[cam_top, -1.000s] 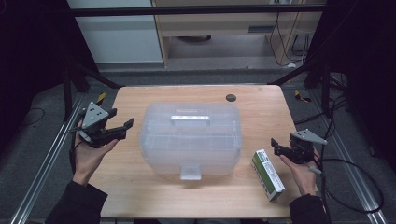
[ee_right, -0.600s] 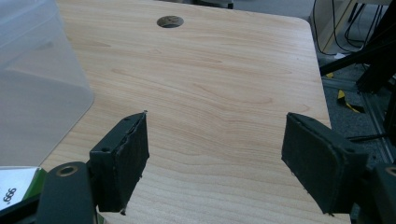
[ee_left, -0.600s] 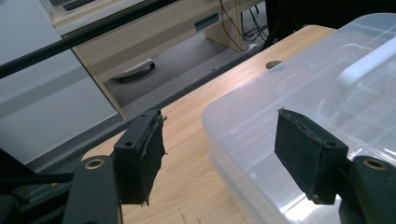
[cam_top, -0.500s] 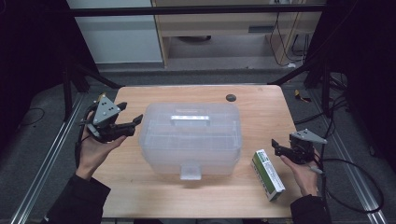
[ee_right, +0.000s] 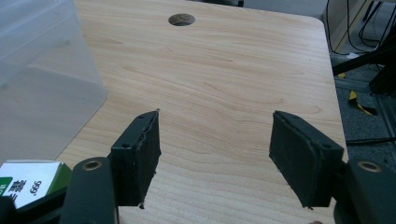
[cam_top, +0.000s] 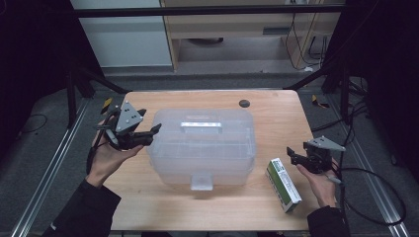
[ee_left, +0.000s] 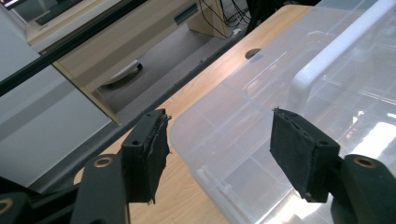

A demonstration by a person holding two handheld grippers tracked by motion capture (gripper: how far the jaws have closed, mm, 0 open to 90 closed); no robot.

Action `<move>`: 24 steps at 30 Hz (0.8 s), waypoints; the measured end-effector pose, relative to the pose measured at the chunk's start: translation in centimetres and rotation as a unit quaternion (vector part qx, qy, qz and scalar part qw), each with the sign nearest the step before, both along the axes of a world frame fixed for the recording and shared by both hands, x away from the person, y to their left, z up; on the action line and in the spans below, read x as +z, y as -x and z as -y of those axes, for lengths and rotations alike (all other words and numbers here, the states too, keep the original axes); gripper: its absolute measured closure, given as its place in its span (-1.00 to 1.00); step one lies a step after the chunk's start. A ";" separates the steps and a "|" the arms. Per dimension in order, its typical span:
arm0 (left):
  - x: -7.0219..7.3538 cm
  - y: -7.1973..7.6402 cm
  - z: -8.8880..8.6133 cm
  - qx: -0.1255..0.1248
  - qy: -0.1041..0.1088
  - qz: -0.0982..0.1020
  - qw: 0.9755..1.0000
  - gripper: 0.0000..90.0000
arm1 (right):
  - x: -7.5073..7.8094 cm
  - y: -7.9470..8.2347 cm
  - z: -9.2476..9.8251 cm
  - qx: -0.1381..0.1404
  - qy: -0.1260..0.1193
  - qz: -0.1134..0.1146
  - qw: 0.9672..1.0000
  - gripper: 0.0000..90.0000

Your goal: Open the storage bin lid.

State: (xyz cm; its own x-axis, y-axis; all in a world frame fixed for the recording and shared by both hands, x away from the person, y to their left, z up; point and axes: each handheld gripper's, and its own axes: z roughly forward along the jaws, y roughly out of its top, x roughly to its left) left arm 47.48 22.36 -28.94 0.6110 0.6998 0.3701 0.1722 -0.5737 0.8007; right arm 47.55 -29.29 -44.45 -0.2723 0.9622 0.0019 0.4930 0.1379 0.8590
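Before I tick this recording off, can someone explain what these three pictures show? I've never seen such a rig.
A person sits at a light wooden table with a hand-held two-jaw tool in each hand. The high view looks down from above. There, the left gripper hovers at the left end of a large clear plastic storage box with a white handle, and the right gripper sits beside a green and white carton lying flat. The other two pictures come from cameras riding on the tools, looking along their black padded jaws. Both pairs have just been closing a little but stand apart, with nothing between them, so nothing is held. A round cable hole sits near the far edge.
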 end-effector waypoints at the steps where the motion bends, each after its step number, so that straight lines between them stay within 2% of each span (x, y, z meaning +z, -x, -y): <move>1: 0.0 0.0 0.2 -0.002 -0.004 0.000 1.000 -0.20 | 0.0 0.0 0.0 0.000 0.001 -0.001 1.000 -0.25; 7: 0.4 0.0 1.3 -0.016 -0.038 0.002 0.999 -0.20 | 0.0 0.0 0.0 0.000 0.003 -0.002 1.000 -0.25; 10: 0.4 -0.1 1.7 -0.021 -0.047 -0.001 0.999 -0.19 | 0.0 0.0 0.0 0.002 0.004 -0.002 1.000 -0.25; 16: 0.4 -0.1 2.6 -0.034 -0.080 -0.005 0.996 -0.18 | 0.0 0.0 -0.1 0.005 0.005 -0.008 1.000 -0.24; 18: 0.4 0.0 3.2 -0.040 -0.094 -0.006 0.995 -0.17 | 0.0 -0.1 -0.1 0.006 0.007 -0.010 1.000 -0.24; 24: 0.6 0.1 3.8 -0.048 -0.105 -0.005 0.993 -0.15 | 0.0 -0.1 -0.1 0.008 0.005 -0.010 1.000 -0.24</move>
